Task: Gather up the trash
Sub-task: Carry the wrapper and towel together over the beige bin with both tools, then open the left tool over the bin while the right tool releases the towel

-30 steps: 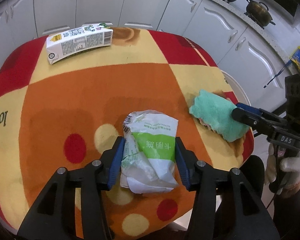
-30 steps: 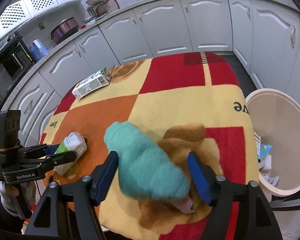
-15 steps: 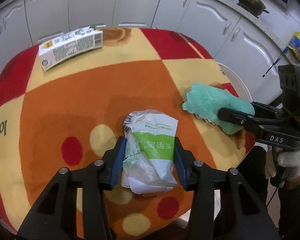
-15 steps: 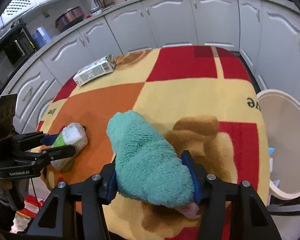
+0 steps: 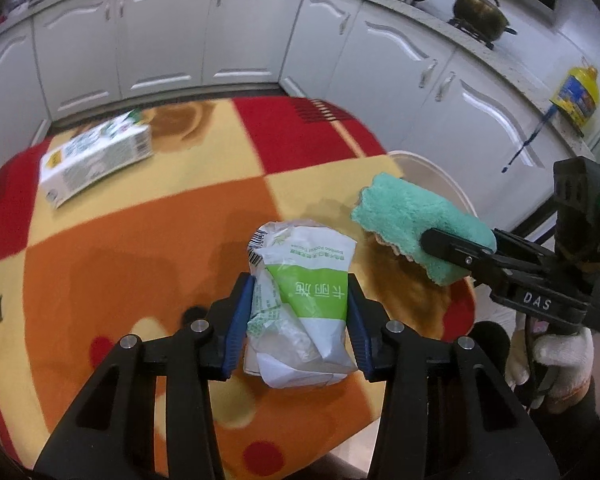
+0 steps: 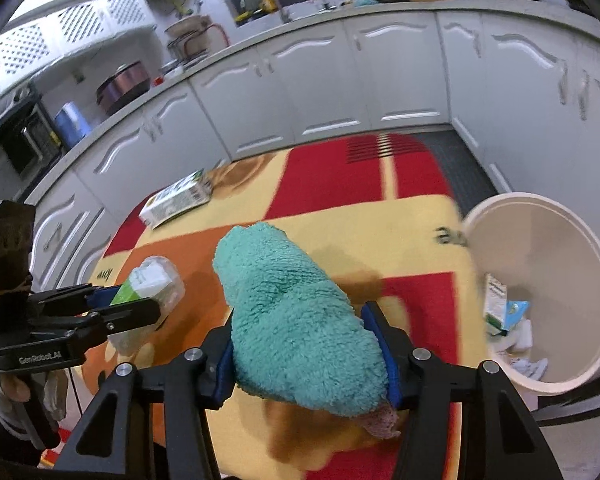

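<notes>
Left wrist view: one crumpled tissue packet (image 5: 300,304), one teal cloth (image 5: 416,228) and one carton (image 5: 94,160) far left on the table (image 5: 120,264). The left gripper (image 5: 300,320) pinches the packet near the table's near edge; the right gripper (image 6: 306,352) clamps the cloth, with one bin (image 6: 548,292) to its right.
</notes>
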Motion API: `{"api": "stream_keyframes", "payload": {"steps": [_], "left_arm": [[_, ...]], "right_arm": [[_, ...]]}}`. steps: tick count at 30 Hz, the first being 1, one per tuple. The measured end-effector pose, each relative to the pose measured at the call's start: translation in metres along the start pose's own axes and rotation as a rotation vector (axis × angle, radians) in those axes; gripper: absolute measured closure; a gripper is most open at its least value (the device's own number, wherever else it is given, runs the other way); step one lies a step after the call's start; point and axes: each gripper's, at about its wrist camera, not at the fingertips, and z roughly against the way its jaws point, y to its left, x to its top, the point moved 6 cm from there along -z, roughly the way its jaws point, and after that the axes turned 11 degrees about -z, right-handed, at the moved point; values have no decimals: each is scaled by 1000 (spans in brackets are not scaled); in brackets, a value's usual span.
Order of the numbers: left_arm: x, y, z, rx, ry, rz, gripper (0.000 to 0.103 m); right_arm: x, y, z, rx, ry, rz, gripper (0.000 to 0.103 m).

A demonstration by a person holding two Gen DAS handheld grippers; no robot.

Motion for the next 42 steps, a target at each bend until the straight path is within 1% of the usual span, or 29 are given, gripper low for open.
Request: {"api": "stream_keyframes", "payload": {"steps": [3,11,18,23,29,33,42], "left_arm": [[13,-17,-6,-14,-8,-29,61],[51,-60,-31,-60,-21,-90,61],[80,-97,-56,-107,-12,-133,61],[96,-121,-78,-131,6,-150,61],[109,-146,-104,-133,25,-186,61],[116,-157,-121,-117,33,-215,61],[122,-165,-145,-77,46,-237,61]], "right_arm": [[9,-21,14,-19,-31,-34,49],[32,-92,58,-123,-127,-154,48],[34,-149,84,-192,-177,-276,48],[35,-178,93,-229,-192,-330,48],[35,-196,91,-250,-194,-366,48],[34,-205,85,-257,-190,-379,48],[30,-219,75,-281,-176,-408,48]]}}
